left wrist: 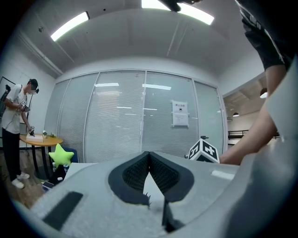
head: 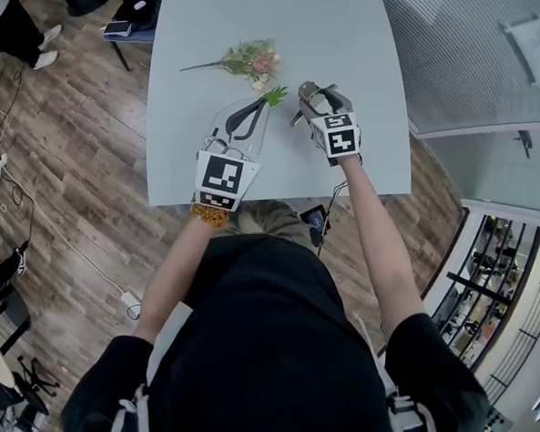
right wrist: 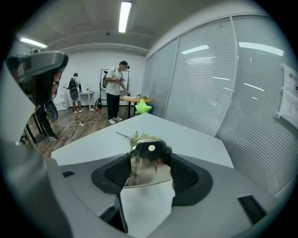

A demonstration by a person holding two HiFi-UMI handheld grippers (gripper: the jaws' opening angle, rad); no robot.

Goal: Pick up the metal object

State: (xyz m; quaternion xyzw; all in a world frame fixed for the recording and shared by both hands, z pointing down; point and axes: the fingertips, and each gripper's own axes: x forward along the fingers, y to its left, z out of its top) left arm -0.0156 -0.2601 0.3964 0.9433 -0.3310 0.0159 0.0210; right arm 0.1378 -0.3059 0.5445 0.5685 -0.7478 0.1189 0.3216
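1. Evidently the grasp is made: in the right gripper view the right gripper has its jaws closed narrowly on the metal object, a shiny rounded piece pressed between both dark pads.
2. From the head view, the right gripper carries the metal object over the middle of the table, right of centre. It looks clear of the surface, though no view shows the gap under it plainly.
3. The left gripper has its jaw tips together. A small toothed sliver shows low in the gap, and I cannot tell what it is.
4. In the head view the left gripper sits just left of the right one, with a green sprig at its tip. Whether it pinches the sprig is unclear.
5. What remains, I judge, is only to raise the piece well clear and keep it steady.
6. The bouquet lies just beyond both grippers, so lifting straight up is the safest path.
7. Bare tabletop opens to the far right, and the near and right edges are close by.
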